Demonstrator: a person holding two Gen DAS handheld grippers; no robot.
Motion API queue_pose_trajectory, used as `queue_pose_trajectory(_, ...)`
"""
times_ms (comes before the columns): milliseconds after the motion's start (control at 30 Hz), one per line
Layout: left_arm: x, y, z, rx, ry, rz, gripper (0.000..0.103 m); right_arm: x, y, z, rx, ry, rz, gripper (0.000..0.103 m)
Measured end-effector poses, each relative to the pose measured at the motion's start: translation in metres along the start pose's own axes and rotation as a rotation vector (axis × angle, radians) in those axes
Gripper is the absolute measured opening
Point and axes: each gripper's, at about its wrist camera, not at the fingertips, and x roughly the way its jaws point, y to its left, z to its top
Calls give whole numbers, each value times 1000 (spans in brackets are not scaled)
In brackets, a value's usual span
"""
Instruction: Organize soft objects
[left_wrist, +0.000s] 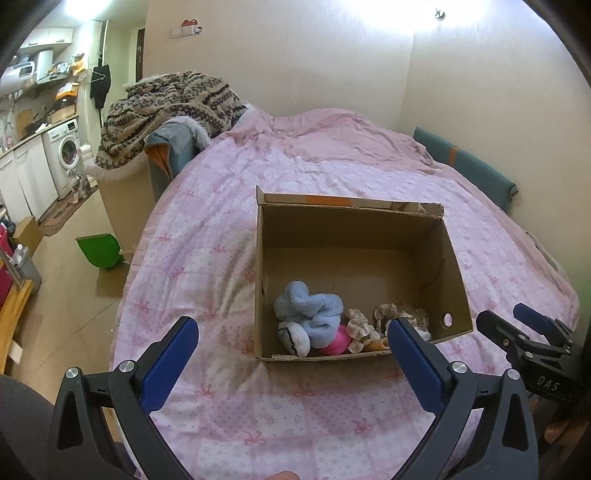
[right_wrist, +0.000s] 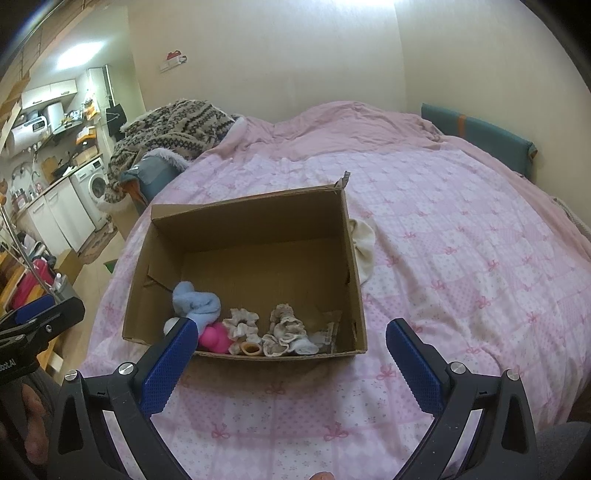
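An open cardboard box (left_wrist: 354, 221) (right_wrist: 251, 210) sits on the pink bed. Inside, along its near wall, lie a light blue fluffy sock (left_wrist: 314, 310) (right_wrist: 197, 304), a white sock (left_wrist: 295, 336), a pink soft item (left_wrist: 338, 341) (right_wrist: 214, 338), beige scrunchies (left_wrist: 360, 325) (right_wrist: 242, 323) and lacy beige socks (right_wrist: 284, 328). A cream cloth (right_wrist: 364, 243) lies on the bed just right of the box. My left gripper (left_wrist: 291, 343) is open and empty, in front of the box. My right gripper (right_wrist: 290, 343) is open and empty, also in front of the box; it shows in the left wrist view (left_wrist: 517, 325).
The pink patterned quilt (left_wrist: 221, 258) (right_wrist: 461, 258) covers the bed. A patterned blanket (left_wrist: 170, 107) is heaped on a chair at the bed's far left. A green bin (left_wrist: 99, 251) stands on the floor. A teal cushion (right_wrist: 480, 136) lies by the wall.
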Motion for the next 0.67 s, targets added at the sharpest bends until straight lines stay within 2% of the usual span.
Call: queue_pose_trajectory(667, 0, 1, 0, -1, 3, 9, 102, -1, 2, 0, -13, -1, 5, 103)
